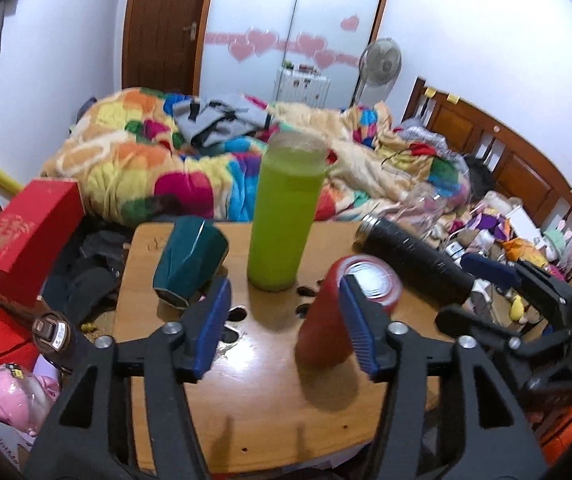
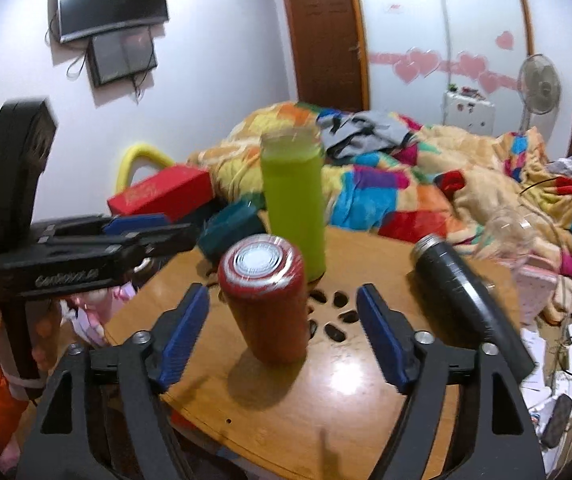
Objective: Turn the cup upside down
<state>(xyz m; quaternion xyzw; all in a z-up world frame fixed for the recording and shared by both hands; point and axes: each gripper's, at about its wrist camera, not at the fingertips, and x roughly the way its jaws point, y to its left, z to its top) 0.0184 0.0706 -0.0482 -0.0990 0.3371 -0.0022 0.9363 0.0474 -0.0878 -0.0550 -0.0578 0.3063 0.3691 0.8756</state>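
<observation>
A red cup (image 1: 326, 320) stands on the round wooden table (image 1: 269, 392), its steel end up; it also shows in the right wrist view (image 2: 269, 304). A teal faceted cup (image 1: 189, 264) lies tilted at the table's left, partly hidden in the right wrist view (image 2: 229, 230). My left gripper (image 1: 286, 328) is open above the table, its right finger in front of the red cup. My right gripper (image 2: 281, 332) is open with the red cup between and just beyond its fingers. The right gripper shows at the right edge of the left wrist view (image 1: 518, 292).
A tall green bottle (image 1: 281, 216) stands behind the cups. A black flask (image 1: 414, 260) lies on its side at the right. A red box (image 1: 25, 236) sits left of the table. A bed with a colourful blanket (image 1: 173, 160) lies behind.
</observation>
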